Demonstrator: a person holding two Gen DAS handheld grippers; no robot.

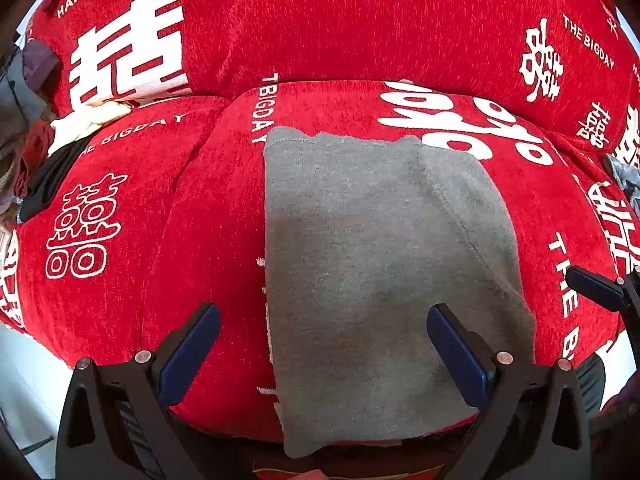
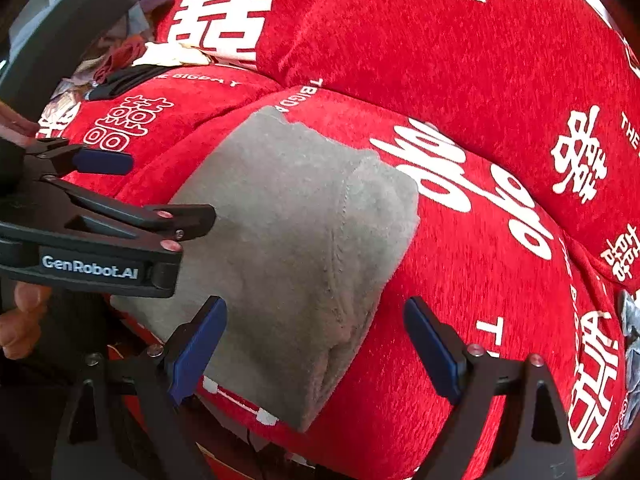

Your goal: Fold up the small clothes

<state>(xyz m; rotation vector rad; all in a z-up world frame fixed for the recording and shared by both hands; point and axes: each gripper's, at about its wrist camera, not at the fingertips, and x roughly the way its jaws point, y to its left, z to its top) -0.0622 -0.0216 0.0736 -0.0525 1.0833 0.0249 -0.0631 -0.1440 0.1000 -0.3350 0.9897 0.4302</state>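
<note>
A grey garment [image 1: 384, 272] lies flat on the red sofa [image 1: 328, 32], on the seat cushion, folded into a rough rectangle with a seam running down its right part. Its near edge hangs slightly over the cushion's front.

The left gripper [image 1: 323, 350] hovers above the garment's near end, its fingers [image 1: 192, 352] spread wide and holding nothing; the left finger is over red fabric, the right one over grey cloth. The right gripper [image 2: 316, 350] is likewise wide open and empty, above the garment's near right corner.

A pile of clothes [image 1: 28, 136] sits at the far left of the sofa. A small grey item [image 2: 632, 320] lies at the right edge.
</note>
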